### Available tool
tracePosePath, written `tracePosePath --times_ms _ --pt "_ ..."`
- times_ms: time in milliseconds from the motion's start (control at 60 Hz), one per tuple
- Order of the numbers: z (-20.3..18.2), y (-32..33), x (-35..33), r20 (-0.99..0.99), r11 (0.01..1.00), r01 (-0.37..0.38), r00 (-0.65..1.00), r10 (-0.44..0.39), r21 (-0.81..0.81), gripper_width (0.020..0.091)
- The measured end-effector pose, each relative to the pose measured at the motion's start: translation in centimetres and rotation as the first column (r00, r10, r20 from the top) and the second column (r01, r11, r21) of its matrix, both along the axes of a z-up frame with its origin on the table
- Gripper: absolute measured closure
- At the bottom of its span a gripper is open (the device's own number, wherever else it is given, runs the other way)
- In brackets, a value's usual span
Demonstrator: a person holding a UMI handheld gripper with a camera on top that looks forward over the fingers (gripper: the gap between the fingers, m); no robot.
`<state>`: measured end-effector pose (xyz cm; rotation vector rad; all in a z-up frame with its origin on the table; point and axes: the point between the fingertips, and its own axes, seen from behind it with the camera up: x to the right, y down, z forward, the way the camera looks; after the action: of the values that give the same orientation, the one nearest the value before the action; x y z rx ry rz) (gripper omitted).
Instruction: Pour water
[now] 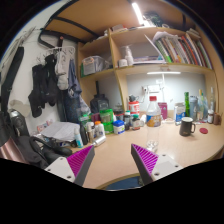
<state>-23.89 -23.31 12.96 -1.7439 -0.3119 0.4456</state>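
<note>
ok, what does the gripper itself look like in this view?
The gripper has two fingers with pale grey-white bodies, each bearing a magenta ribbed pad on its inner face. The pads taper to wedge-like tips. No cables, markings or sleeve show.

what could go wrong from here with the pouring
The gripper is open and holds nothing, with bare desk between its fingers. The bottles and jars stand crowded at the desk's back, so reaching for one might knock its neighbours. The mug stands near the edge and may tip if bumped.
</note>
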Motion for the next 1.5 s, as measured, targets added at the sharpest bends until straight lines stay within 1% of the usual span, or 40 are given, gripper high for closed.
tracePosePath --times_ms 250,400,517,633,883,1067,1233,1267,1317,1367,1383,1417,1450,1467,1483,1500 --pt "0.4 0.1 -2.0 0.027 0.999 -0.037 0.999 0.036 0.037 0.0278" --pt "0.5 1.3 -1.9 0.061 0.997 -0.019 0.998 0.015 0.073 0.0284" --pt "0.1 3.8 0.1 0.092 0.996 0.03 0.995 -0.038 0.086 0.0285" --pt "-0.3 7.3 3.4 0.092 0.99 0.11 0.989 -0.119 0.093 0.0283" --pt "-2.6 15.4 9.3 0.088 0.969 0.235 0.967 -0.241 0.071 0.0277" --pt "-4.3 21.1 10.5 0.117 0.959 0.273 0.953 -0.28 0.073 0.0281" --pt "-4.7 25.6 9.4 0.092 0.964 0.247 0.962 -0.255 0.098 0.0281" --pt "-4.4 26.3 9.2 0.09 0.963 0.24 0.964 -0.251 0.119 0.029" --pt "-4.4 27.4 8.9 0.114 0.961 0.235 0.961 -0.252 0.146 0.0564" --pt "-4.3 28.0 9.3 0.129 0.953 0.254 0.952 -0.277 0.166 0.0577" --pt "-4.3 28.1 9.5 0.13 0.95 0.265 0.949 -0.288 0.166 0.06" --pt "-4.4 28.2 9.7 0.13 0.947 0.275 0.946 -0.297 0.164 0.0623" --pt "-4.4 28.2 9.2 0.124 0.952 0.26 0.951 -0.282 0.163 0.0659" --pt "-4.4 28.2 8.9 0.124 0.955 0.249 0.955 -0.27 0.164 0.0657" --pt "-4.4 28.1 8.6 0.128 0.958 0.236 0.958 -0.258 0.165 0.0683" --pt "-4.4 28.1 8.5 0.126 0.959 0.23 0.959 -0.252 0.167 0.0683"
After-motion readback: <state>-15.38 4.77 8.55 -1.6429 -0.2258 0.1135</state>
